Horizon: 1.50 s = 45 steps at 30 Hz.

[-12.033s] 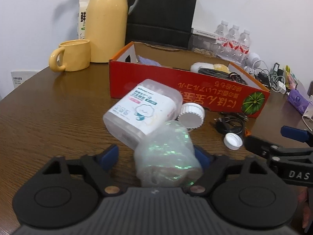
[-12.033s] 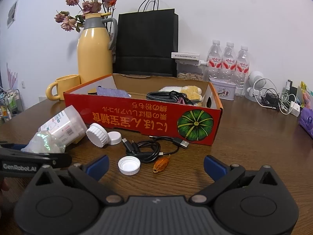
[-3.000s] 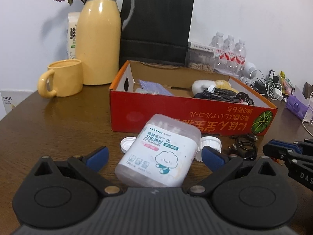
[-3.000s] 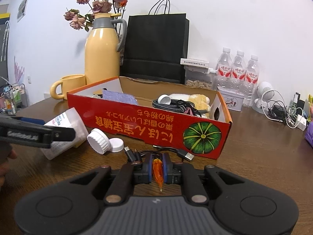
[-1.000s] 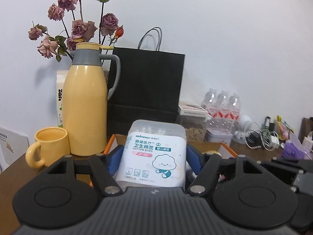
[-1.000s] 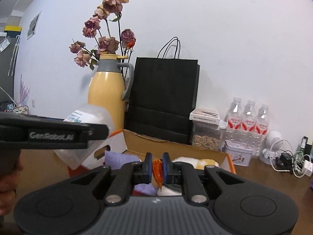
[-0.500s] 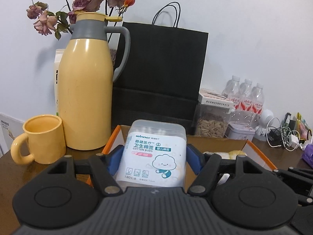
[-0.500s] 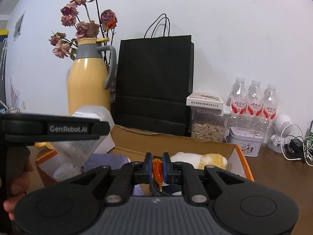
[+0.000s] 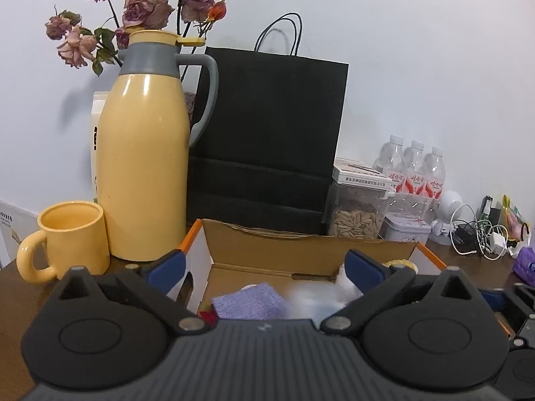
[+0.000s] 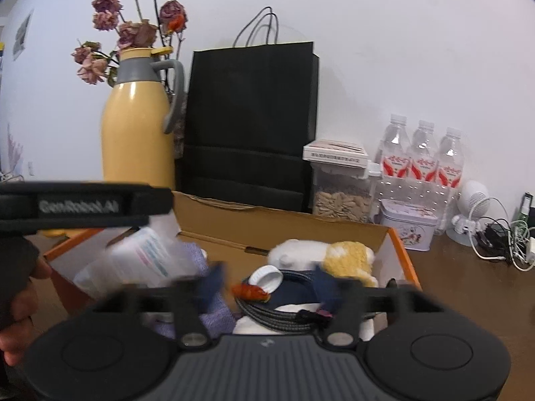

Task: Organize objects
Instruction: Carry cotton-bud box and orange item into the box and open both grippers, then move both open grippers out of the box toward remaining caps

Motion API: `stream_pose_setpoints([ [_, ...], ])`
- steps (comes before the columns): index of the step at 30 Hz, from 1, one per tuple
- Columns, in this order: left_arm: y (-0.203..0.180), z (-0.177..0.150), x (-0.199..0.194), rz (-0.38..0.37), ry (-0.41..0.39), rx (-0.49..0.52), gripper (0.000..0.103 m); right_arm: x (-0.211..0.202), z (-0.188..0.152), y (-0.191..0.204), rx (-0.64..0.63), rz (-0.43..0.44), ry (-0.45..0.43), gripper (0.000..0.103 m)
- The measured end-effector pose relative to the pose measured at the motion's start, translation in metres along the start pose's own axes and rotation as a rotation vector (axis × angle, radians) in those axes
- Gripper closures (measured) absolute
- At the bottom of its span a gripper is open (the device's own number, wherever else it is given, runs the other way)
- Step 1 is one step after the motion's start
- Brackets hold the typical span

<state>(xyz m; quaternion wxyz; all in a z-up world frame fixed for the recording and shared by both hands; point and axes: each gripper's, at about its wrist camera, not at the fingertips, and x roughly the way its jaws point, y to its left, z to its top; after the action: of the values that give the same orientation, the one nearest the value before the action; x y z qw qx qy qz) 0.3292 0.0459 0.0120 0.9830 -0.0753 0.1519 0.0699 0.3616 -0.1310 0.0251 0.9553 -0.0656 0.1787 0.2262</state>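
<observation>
While both tools open over the cardboard box, your left tool drops the cotton bud tub and your right tool the orange bit inside; next, pull both clear.

Yellow jug, mug, black bag.

A dark wooden table carries everything. On it stand a yellow mug, a yellow thermos jug, a black paper bag and an open cardboard box.
</observation>
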Motion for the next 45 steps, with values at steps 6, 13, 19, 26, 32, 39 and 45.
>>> stream_pose_setpoints([
  [6, 0.001, 0.000, 0.002, 0.008, 0.005, -0.002, 0.000, 0.000, 0.001, 0.001, 0.000, -0.004, 0.002, 0.000],
  [13, -0.001, -0.002, 0.002, -0.003, 0.009, 0.004, 0.000, 0.000, 0.002, 0.000, 0.007, -0.014, 0.000, 0.000],
  [19, -0.004, -0.003, -0.008, -0.017, -0.014, -0.006, 0.000, -0.007, 0.003, 0.000, 0.004, -0.017, -0.011, 0.000],
  [26, -0.001, -0.011, -0.035, -0.032, -0.057, 0.003, 0.000, -0.027, -0.003, -0.003, -0.012, -0.021, -0.033, 0.000],
  [32, 0.007, -0.027, -0.058, -0.046, -0.039, 0.031, 0.000, -0.055, -0.018, -0.007, -0.008, -0.027, -0.041, 0.000],
  [39, 0.019, -0.050, -0.083, -0.043, 0.017, 0.063, 0.000, -0.077, -0.045, -0.008, -0.035, -0.038, 0.005, 0.000],
  [45, 0.029, -0.065, -0.102, -0.035, 0.045, 0.087, 0.000, -0.095, -0.059, -0.011, -0.016, -0.035, 0.018, 0.000],
])
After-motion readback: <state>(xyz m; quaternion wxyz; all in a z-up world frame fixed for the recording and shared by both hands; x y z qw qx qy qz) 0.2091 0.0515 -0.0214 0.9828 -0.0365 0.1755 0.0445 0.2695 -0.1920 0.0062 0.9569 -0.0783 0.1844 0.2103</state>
